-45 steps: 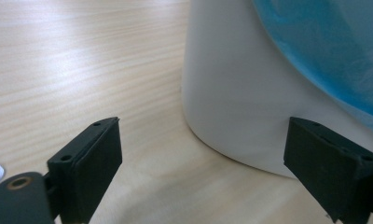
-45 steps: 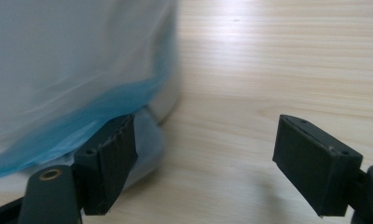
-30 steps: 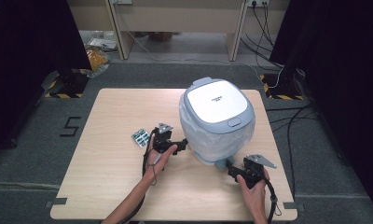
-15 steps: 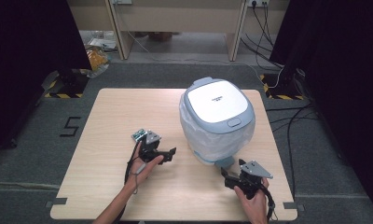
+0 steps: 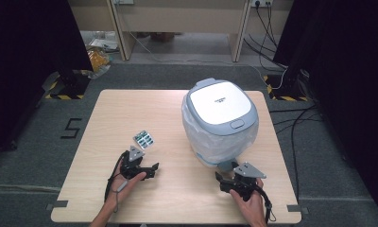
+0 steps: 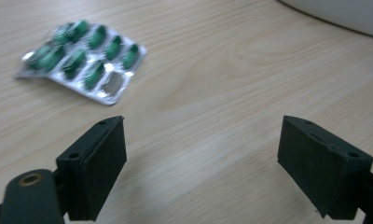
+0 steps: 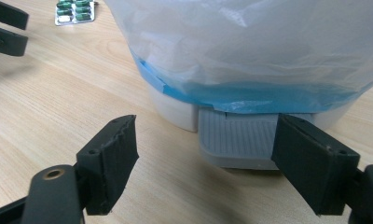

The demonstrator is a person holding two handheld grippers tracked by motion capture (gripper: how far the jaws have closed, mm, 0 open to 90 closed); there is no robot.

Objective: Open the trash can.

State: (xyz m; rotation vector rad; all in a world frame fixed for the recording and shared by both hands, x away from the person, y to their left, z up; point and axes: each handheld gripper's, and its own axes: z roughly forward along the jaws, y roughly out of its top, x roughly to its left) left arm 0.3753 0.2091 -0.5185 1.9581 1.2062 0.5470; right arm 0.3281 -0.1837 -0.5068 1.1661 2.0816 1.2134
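A blister pack (image 5: 143, 138) of green capsules lies on the wooden table (image 5: 130, 109), left of the middle. My left gripper (image 5: 153, 170) sits just in front of it, open and holding nothing. In the left gripper view the pack (image 6: 82, 58) lies beyond the left jaw of the left gripper (image 6: 201, 140). A white pedal bin (image 5: 220, 123) with a grey lid and a plastic liner stands at the right. My right gripper (image 5: 220, 182) is open in front of it, near its base. The bin's grey pedal (image 7: 236, 137) lies between and beyond the jaws of the right gripper (image 7: 205, 140).
The bin's liner (image 7: 250, 56) has a blue band low down, above the white base. In the right gripper view the blister pack (image 7: 75, 11) and the left gripper (image 7: 5, 28) lie at the top left. Dark curtains and cables surround the table; grey floor lies around it.
My left gripper has drawn back from the bin toward the near edge and leftward, past the blister pack. The right gripper has shifted slightly nearer the front edge.
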